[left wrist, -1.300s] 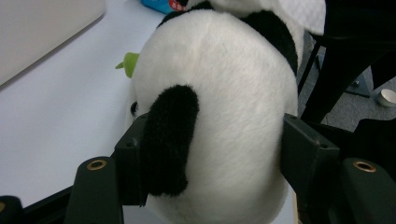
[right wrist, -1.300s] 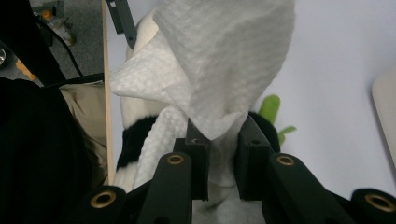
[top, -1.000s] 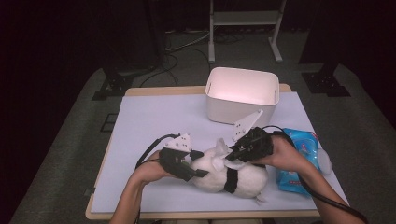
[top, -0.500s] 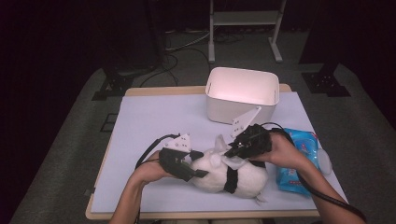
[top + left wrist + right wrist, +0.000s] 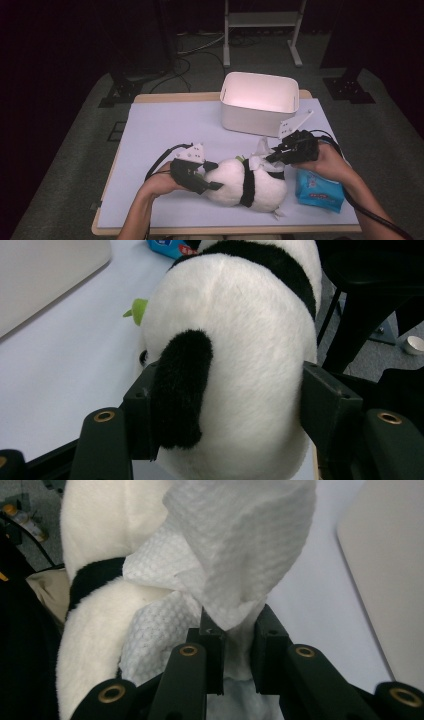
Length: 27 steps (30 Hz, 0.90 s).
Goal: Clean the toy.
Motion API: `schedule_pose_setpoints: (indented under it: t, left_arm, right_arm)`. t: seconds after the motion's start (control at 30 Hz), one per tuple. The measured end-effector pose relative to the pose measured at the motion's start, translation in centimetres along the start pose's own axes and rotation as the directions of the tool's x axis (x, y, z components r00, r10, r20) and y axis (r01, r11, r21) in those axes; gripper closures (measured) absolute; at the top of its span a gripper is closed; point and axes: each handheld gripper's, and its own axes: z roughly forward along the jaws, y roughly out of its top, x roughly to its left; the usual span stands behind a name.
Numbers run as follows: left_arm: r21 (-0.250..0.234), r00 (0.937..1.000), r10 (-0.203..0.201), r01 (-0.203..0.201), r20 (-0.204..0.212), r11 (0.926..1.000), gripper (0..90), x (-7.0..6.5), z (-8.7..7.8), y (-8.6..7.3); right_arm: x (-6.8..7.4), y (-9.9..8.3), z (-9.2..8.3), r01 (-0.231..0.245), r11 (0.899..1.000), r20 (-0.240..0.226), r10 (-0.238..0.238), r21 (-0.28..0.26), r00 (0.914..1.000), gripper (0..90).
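A black-and-white plush panda point(image 5: 235, 186) lies on its side near the table's front edge. My left gripper point(image 5: 214, 175) is shut on its head end, and in the left gripper view both pads point(image 5: 142, 405) press into the panda point(image 5: 250, 315) beside a black ear. Over the panda's upper side, my right gripper point(image 5: 270, 158) is shut on a white wipe point(image 5: 260, 148). In the right gripper view the jaws point(image 5: 235, 647) pinch the crumpled wipe point(image 5: 240, 545), which drapes against the panda point(image 5: 95, 535).
A white open bin point(image 5: 260, 117) stands at the back right of the pale blue table cover point(image 5: 170, 130). A blue pack of wipes point(image 5: 320, 191) lies under my right hand, right of the panda. A small green piece point(image 5: 136, 310) sticks out of the panda.
My right gripper has slid to the right with the wipe, along the panda's upper side. The left gripper and the panda have stayed put.
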Motion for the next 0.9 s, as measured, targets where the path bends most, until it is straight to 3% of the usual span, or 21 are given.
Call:
schedule_pose_setpoints:
  t: [0.23,0.7,0.9]
  left_arm:
    - [0.001,1.0,-0.004,0.004,0.001,1.0,35.3,0.0,0.0,-0.1]
    - [0.002,1.0,0.001,-0.001,0.005,1.0,35.2,-0.1,0.0,-0.1]
    - [0.008,1.0,0.006,-0.006,0.001,1.0,35.3,-0.2,0.0,0.1]
  right_arm:
    - [-1.1,-0.5,-0.5,-0.035,0.999,0.013,0.035,-0.013,0.9993,77.4]
    - [-0.6,-3.5,-2.0,-0.093,0.995,0.015,0.093,-0.037,0.9955,77.3]
    - [0.3,-3.2,-2.1,-0.062,0.997,-0.001,0.062,-0.034,0.9981,77.2]
